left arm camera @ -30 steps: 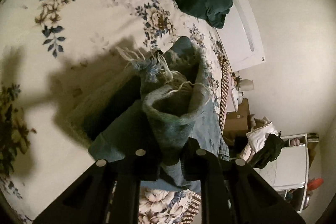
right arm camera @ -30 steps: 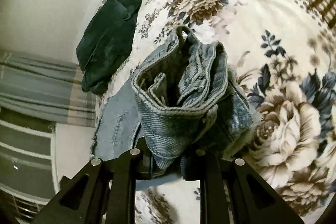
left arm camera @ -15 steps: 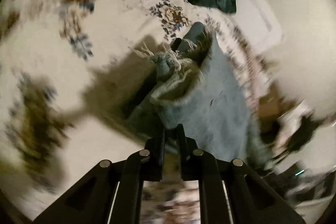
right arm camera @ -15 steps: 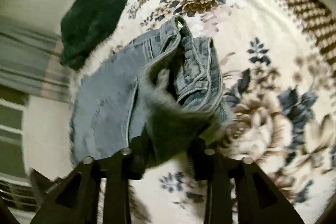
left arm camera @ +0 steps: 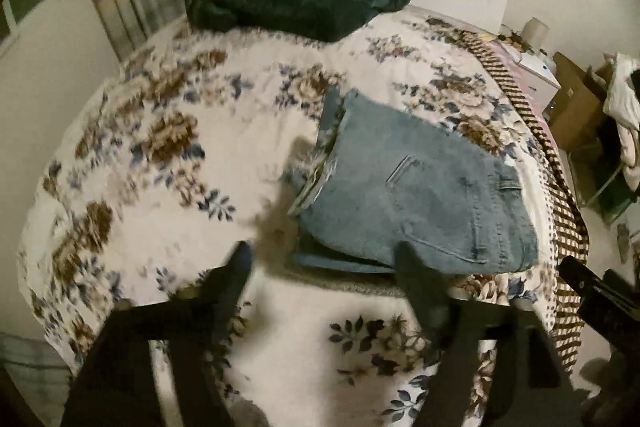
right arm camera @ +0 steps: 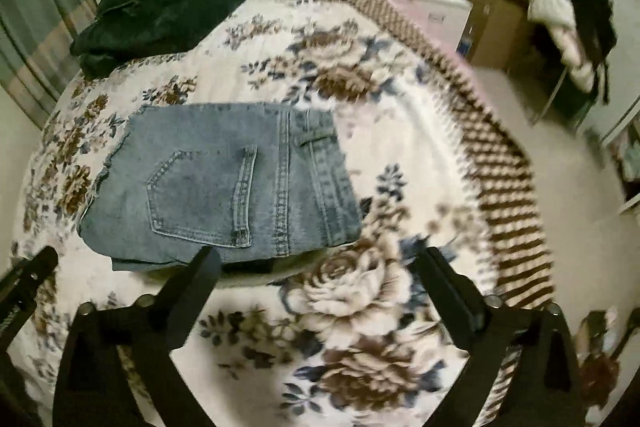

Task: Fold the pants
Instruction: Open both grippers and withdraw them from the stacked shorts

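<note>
Our left claw (left arm camera: pixel 322 259): wide apart, holding nothing.
Our right claw (right arm camera: pixel 316 267): wide apart too.
Pants (right arm camera: pixel 224 187): folded flat on our flowery bed (right arm camera: pixel 360 327).

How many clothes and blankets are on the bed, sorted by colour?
Blue: 1, the folded jeans
Dark green: 1, a bundled blanket or garment; I cannot tell which
Floral white: 1, the bedspread under both
Total: 3
</note>
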Action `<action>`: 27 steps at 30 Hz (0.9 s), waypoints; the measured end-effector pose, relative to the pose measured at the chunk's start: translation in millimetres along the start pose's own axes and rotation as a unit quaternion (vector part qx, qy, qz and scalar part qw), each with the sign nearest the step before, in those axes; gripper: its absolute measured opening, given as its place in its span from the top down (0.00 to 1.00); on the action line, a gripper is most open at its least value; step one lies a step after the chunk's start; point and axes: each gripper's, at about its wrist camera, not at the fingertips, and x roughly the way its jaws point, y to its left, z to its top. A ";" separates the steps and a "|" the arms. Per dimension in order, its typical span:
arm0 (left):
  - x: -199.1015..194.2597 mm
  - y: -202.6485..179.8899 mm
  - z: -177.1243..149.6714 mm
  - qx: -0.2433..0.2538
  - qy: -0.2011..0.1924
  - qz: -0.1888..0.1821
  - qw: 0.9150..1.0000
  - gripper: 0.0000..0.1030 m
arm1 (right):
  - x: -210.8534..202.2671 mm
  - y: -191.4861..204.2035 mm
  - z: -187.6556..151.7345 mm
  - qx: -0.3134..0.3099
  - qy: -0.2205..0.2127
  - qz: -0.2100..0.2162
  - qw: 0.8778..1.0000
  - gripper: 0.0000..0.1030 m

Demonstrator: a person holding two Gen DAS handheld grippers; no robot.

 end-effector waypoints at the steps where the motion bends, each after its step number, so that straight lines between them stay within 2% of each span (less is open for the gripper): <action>1: -6.3 -2.0 1.6 0.008 -0.008 0.004 1.000 0.19 | -9.8 0.5 0.4 -0.003 -0.009 -0.006 1.000 0.00; 4: -29.1 -10.5 4.5 0.032 -0.031 0.014 0.999 0.12 | -37.7 -1.1 -1.8 -0.009 -0.024 -0.012 1.000 0.00; 8: -56.2 -17.8 3.2 0.045 -0.052 0.018 0.997 0.12 | -68.5 -4.9 -6.3 -0.013 -0.042 -0.016 0.999 0.00; 20: -115.0 -26.0 -9.9 0.055 -0.082 0.024 0.995 0.12 | -141.2 -17.3 -30.0 -0.012 -0.061 0.018 0.998 0.00; 27: -174.1 -30.2 -27.2 0.051 -0.106 0.019 0.993 0.12 | -206.7 -25.7 -47.2 -0.013 -0.093 0.031 0.995 0.00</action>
